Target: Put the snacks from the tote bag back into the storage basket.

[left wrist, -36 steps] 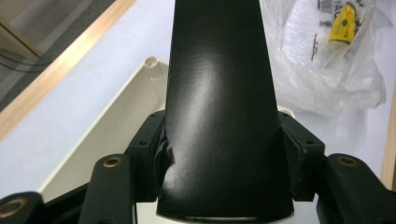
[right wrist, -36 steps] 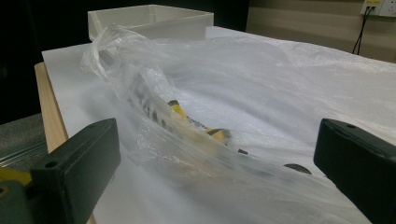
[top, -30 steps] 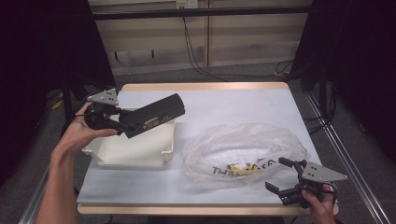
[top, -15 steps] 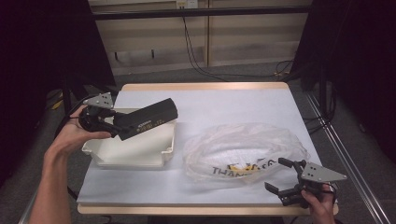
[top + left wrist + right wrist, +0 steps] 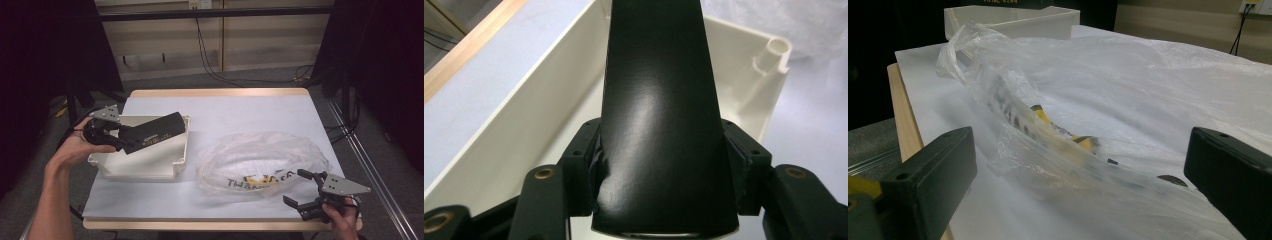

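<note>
The left gripper (image 5: 131,141) is clamped on a long black box (image 5: 155,132), jaws pressed against both of its long sides near one end. In the left gripper view the black box (image 5: 659,110) runs straight away from the camera, its glossy top catching a soft highlight, with the two black jaws hugging its flanks. From the high view the box hangs tilted, its far end pointing up and to the right, right over the cream plastic tray (image 5: 150,167) that sits on the left part of the white surface (image 5: 250,110). Whether the box's lower end touches the tray's floor is hard to tell from here. The left hand (image 5: 75,147) grips the tool at the tray's left edge. The tray (image 5: 744,65) shows a small round post moulded in its far corner.

Over on the right, the right gripper (image 5: 303,188) sits at the near edge of the surface, jaws standing well apart and clamped on nothing. Just beyond it lies a crumpled clear plastic bag (image 5: 260,160) with black and yellow print. In the right gripper view the bag (image 5: 1108,100) bulges between and beyond the two open jaws, its printed fold lying near them, and the tray (image 5: 1013,20) stands farther back.
</note>
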